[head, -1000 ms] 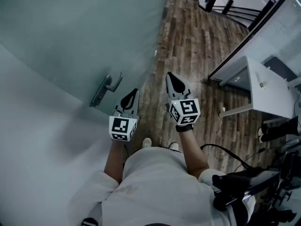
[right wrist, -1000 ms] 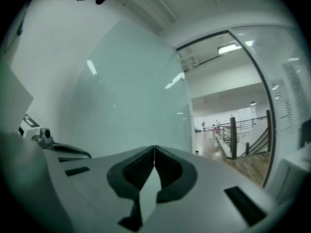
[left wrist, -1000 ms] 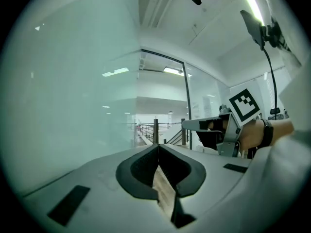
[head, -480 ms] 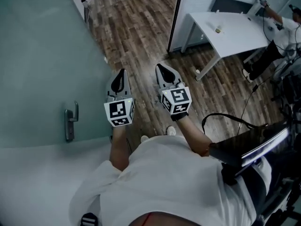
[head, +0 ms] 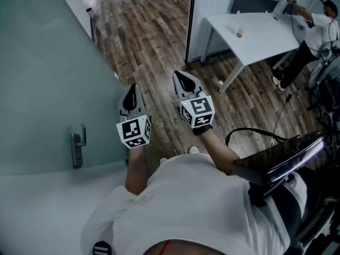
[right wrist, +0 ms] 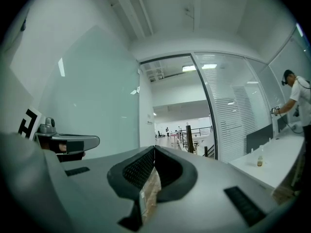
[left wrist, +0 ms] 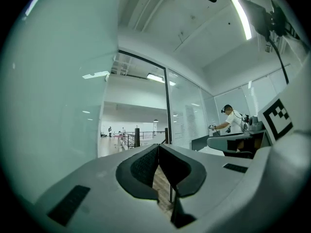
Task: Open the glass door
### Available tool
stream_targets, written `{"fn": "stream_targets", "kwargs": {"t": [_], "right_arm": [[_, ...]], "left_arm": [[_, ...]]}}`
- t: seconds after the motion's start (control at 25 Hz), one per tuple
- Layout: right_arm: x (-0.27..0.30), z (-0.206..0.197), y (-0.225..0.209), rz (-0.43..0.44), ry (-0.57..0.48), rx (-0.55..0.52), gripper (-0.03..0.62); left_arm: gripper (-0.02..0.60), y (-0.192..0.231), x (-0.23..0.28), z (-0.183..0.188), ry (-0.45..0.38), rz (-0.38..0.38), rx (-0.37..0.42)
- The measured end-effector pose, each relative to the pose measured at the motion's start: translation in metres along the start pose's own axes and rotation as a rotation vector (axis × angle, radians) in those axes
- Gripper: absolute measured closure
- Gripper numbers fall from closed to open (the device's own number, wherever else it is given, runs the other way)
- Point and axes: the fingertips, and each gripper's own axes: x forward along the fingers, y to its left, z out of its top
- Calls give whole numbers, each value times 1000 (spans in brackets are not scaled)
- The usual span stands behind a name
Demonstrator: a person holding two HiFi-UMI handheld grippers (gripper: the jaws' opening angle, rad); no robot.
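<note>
The frosted glass door (head: 48, 78) fills the left of the head view, and its metal lever handle (head: 78, 145) sits low on it. My left gripper (head: 132, 92) is shut and empty. It hangs right of the handle, apart from it, and points toward the doorway. My right gripper (head: 180, 78) is beside it over the wood floor, also shut and empty. In the left gripper view the closed jaws (left wrist: 159, 147) face the opening beside the door pane (left wrist: 58, 106). In the right gripper view the closed jaws (right wrist: 154, 149) face the same opening, with the left gripper (right wrist: 68, 142) at the left.
A black-framed glass partition (head: 190, 20) stands right of the doorway. Behind it are a white desk (head: 260, 28) and a person (head: 313, 31) working there. Wood floor (head: 154, 41) runs ahead through the opening. Dark equipment (head: 281, 163) and a cable lie at my lower right.
A second ago the left gripper was close by the handle. Since then the head view has swung, both grippers have moved away from the handle, and it now lies left of them. Both jaws stayed shut.
</note>
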Motion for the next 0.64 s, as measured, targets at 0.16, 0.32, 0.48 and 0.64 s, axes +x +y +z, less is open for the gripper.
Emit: {"fn": "stream_targets", "kwargs": {"t": [0.16,0.32,0.48,0.64], "right_arm": [[-2,-8,13,5,-9,-8,589],[-3,-32,26,-3,-15,-11,589],[-14,-6,-8,7,-7,13,589],[-16,29,-25,27,-3,28,589]], "left_arm": [[578,16,-15,-8,-17,10,-43],[578,28,-31,-35,-15,13,-46],[578,-6,-16,-8,14,21,-27],[578,-21,-7,29,25,39,-13]]}}
